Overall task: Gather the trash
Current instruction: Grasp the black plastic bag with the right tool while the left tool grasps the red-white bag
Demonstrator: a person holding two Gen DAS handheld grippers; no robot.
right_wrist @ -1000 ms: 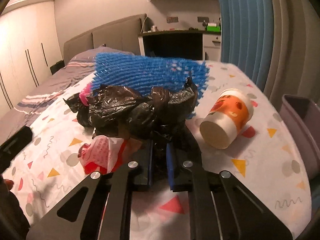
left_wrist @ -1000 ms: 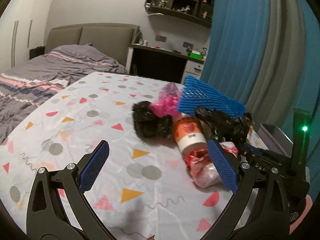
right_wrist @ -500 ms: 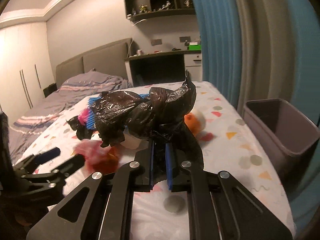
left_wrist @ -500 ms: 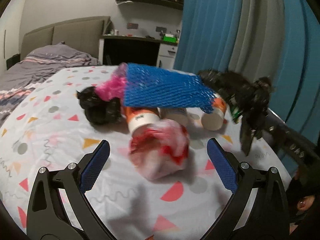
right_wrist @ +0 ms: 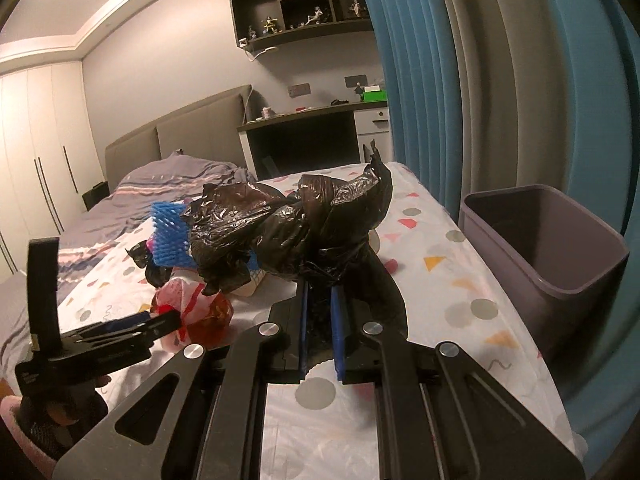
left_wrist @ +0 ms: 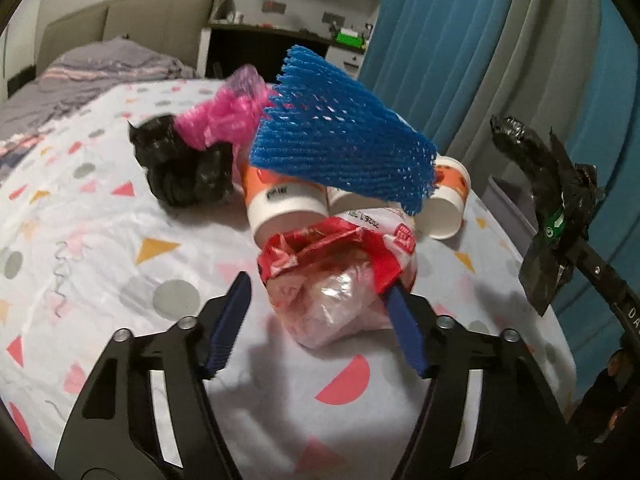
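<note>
Right gripper (right_wrist: pixel 319 322), clenched on the crumpled black plastic bag (right_wrist: pixel 296 232), is now carrying it clear of the table toward the grey bin (right_wrist: pixel 548 256). Left gripper (left_wrist: pixel 320 320), jaws narrowing but still apart, is closing around the red-and-white plastic bag (left_wrist: pixel 336 280) on the tablecloth (left_wrist: pixel 100 248); second pickup is starting

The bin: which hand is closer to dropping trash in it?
Right. Its gripper is shut on the black bag, right beside the bin. The left gripper is open around the red bag.
</note>
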